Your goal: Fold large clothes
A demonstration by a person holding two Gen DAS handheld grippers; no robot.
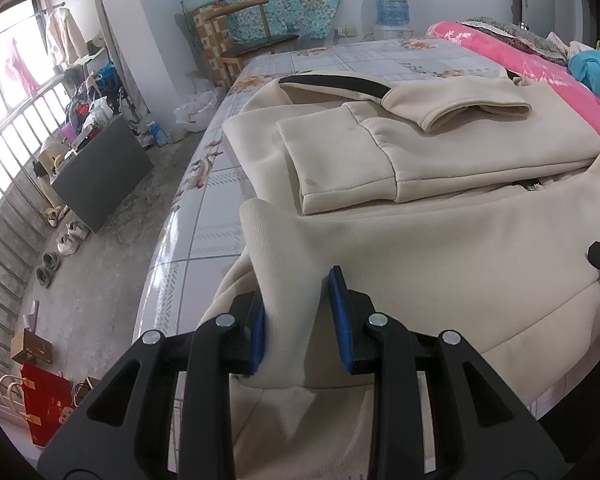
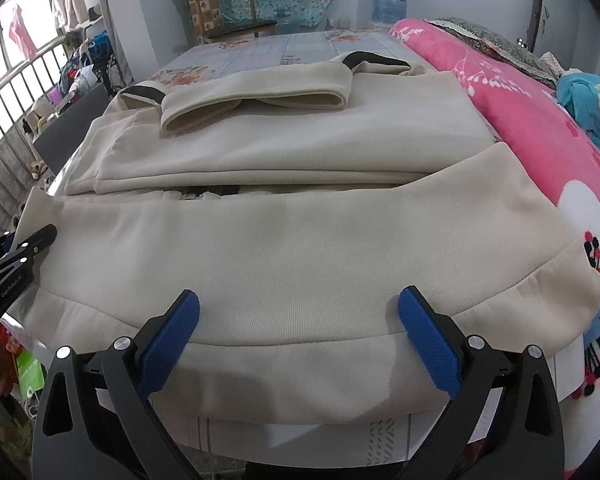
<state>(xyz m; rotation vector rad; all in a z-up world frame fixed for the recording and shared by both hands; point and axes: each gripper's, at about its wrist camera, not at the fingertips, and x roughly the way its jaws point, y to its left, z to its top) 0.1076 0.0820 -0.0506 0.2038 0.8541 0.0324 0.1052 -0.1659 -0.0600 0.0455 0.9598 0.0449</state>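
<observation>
1. Right now the left gripper (image 1: 296, 322) is pinched narrow on a bunched-up corner of the cream sweatshirt (image 1: 440, 248), at its near left hem. Cloth fills the gap between the blue pads (image 1: 342, 320).
2. Right gripper (image 2: 298, 334) stands wide, holding nothing. Its fingers hover just over the hem band (image 2: 292, 376), near the middle of the near edge.
3. The sweatshirt lies flat on the bed (image 1: 204, 216), with the near hem hanging over the bed edge. Both sleeves (image 2: 256, 106) are already folded across the far half, so my guess is the step in hand is folding the hem up toward the collar.
4. To do it well: close the right gripper on the hem, further out toward the right corner, so both grips mirror each other. A mid-hem grip would likely let the right corner sag.
5. Lift both corners together, keep the hem taut, carry it over the sleeves, then lay it down square. The cloth looks thick and soft, so it should hold a fold without slipping.
6. Risk: the left grip holds a wad rather than a flat edge, which may leave a crease.
7. Containers: a red paper bag (image 1: 46, 412) and a cardboard box (image 1: 30, 348) sit on the floor to the left; contents not visible. A water jug (image 1: 392, 2) stands by the far wall; fill level can't be judged.
</observation>
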